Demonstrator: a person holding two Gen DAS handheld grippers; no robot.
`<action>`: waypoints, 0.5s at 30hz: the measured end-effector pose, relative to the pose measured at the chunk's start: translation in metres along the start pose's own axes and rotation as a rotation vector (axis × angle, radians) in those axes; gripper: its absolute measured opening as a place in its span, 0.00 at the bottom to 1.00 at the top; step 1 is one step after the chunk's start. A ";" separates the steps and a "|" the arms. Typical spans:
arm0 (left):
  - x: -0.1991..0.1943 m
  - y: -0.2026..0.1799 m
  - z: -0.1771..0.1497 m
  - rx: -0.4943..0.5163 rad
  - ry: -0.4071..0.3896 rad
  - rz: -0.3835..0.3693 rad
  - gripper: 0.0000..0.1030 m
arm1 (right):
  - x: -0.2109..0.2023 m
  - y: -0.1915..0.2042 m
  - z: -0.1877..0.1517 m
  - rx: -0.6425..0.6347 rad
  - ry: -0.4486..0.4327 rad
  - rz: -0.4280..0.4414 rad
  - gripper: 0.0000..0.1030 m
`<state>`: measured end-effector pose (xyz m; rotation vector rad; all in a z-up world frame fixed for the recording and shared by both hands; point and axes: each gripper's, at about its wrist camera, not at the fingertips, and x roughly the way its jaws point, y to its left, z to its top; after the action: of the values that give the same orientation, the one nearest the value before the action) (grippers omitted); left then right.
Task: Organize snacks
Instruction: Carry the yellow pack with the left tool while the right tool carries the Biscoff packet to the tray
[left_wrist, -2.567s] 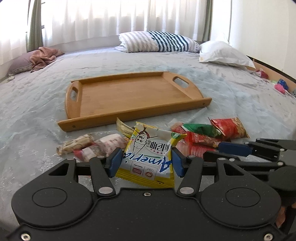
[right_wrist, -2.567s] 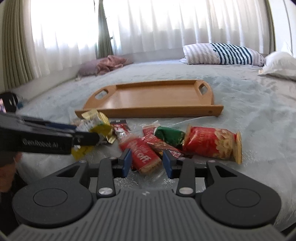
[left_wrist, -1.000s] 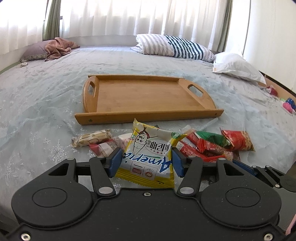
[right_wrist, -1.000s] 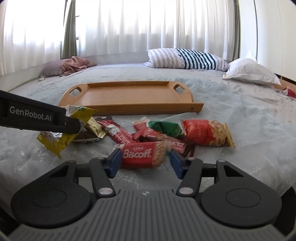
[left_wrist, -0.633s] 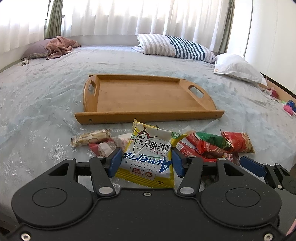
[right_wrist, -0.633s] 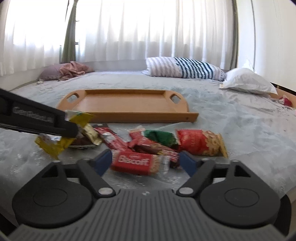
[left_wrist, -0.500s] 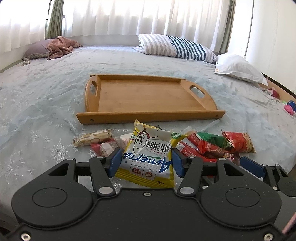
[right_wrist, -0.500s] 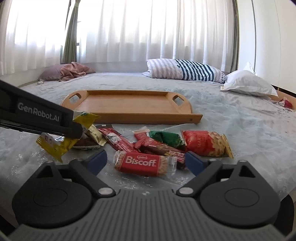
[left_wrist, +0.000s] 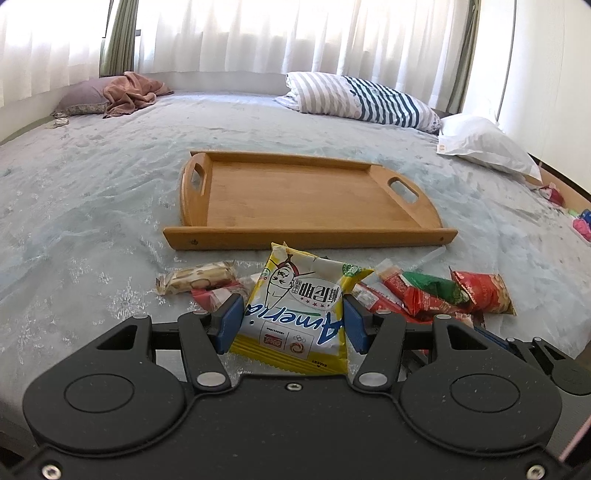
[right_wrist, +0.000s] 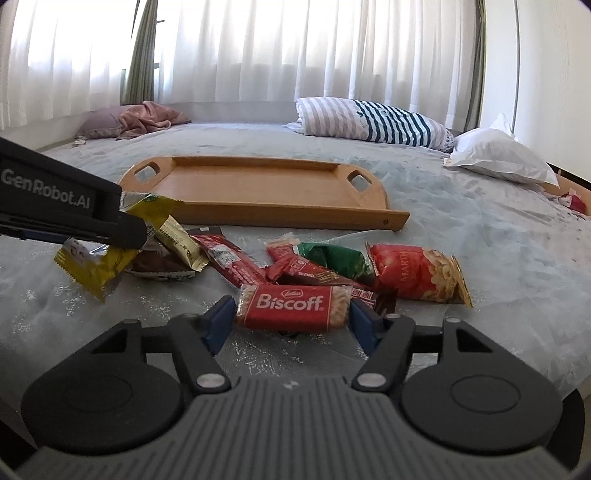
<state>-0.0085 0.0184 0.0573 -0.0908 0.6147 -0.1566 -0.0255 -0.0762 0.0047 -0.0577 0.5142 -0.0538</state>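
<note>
left gripper (left_wrist: 290, 323) pinches a crinkly yellow foil packet (left_wrist: 297, 312); right gripper (right_wrist: 291, 323) jaws closing around a glossy rectangular biscoff pack (right_wrist: 293, 306).

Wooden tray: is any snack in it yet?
No. The wooden tray shows only bare wood inside; the snack packets all lie on the bedspread in front of it.

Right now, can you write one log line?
left hand-held gripper: holds yellow packet | right hand-held gripper: closing around Biscoff pack | tray: no snacks
</note>
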 end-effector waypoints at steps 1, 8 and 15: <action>-0.001 0.000 0.001 0.000 -0.003 0.000 0.53 | -0.002 -0.001 0.002 -0.003 -0.003 0.003 0.67; 0.000 0.000 0.011 0.003 -0.027 -0.002 0.53 | -0.013 -0.016 0.017 0.018 -0.038 0.021 0.67; 0.007 0.000 0.024 -0.008 -0.038 -0.013 0.53 | -0.009 -0.035 0.036 0.063 -0.057 0.036 0.67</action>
<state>0.0112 0.0185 0.0728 -0.1052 0.5767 -0.1645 -0.0165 -0.1095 0.0427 0.0115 0.4559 -0.0330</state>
